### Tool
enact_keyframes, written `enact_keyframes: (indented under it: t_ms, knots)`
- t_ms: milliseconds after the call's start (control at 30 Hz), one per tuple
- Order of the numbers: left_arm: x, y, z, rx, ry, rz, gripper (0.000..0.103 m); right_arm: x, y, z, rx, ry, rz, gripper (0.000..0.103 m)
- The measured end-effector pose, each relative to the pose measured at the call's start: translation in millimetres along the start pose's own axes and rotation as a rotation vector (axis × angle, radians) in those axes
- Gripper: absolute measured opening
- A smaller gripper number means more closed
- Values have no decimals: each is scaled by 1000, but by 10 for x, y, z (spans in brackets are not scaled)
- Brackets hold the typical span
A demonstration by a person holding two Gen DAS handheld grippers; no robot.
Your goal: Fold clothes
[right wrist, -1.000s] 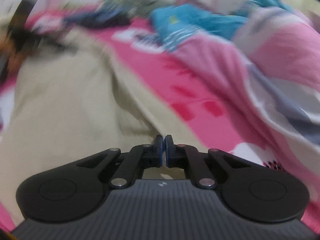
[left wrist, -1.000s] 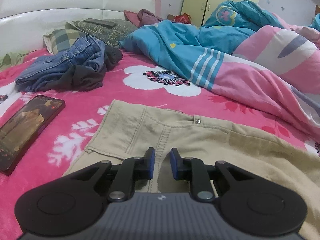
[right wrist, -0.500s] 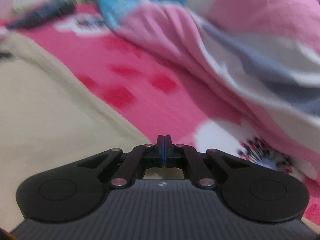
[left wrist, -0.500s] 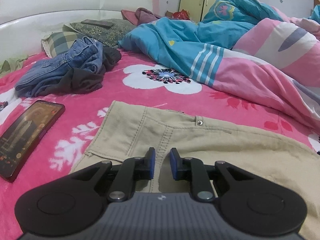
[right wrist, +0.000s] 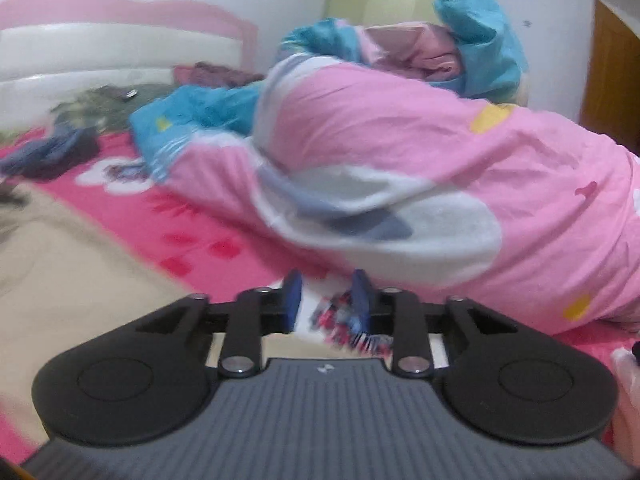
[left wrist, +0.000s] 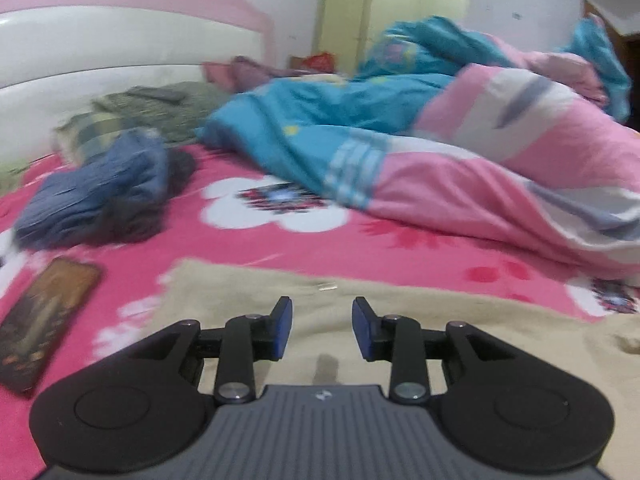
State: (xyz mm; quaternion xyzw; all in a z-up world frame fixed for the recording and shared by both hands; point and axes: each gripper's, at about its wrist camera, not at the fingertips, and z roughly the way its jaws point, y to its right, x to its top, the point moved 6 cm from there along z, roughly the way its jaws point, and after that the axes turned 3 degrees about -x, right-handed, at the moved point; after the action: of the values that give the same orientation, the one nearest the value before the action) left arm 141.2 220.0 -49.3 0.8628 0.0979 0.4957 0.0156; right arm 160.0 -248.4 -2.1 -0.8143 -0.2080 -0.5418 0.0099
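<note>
Both claws, left (left wrist: pixel 321 327) and right (right wrist: pixel 326 300), have just been opening and hold nothing. Khaki trousers (left wrist: pixel 400 312) lie flat on the bed (left wrist: pixel 280 248), apparently released for the next fold.

A phone (left wrist: pixel 42 322) lies at the frame's lower left on the pink sheet (left wrist: pixel 248 248); a quilt (left wrist: pixel 460 160) fills the right, a wardrobe (left wrist: pixel 394 12) behind.

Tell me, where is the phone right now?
In the left wrist view the phone lies on the pink bedsheet at the far left, just left of the beige trousers and in front of the blue jeans pile.
</note>
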Motion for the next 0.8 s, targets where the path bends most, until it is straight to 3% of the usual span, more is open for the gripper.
enact_keyframes:
  t_ms: [167, 267, 333, 433, 567, 667, 800]
  knots:
    - [-50, 467, 381, -46, -78, 49, 33, -383, -323, 15, 73, -112, -108, 31]
    - [-142, 612, 526, -36, -97, 47, 33, -401, -377, 72, 98, -121, -106, 31]
    - [-226, 627, 593, -22, -106, 29, 33, -324, -318, 149, 104, -111, -81, 32]
    - [-311, 543, 638, -7, -99, -30, 29, -249, -111, 404, 92, -140, -16, 45]
    - [-371, 402, 656, -12, -73, -114, 25, -355, 306, 672, -9, -225, 10, 46]
    - [-396, 339, 651, -34, -54, -153, 24, -546, 962, 434, -177, -242, 225, 52]
    - [-398, 336, 660, -62, -50, -160, 26, -1076, 1789, -252, -410, -259, 685, 57]
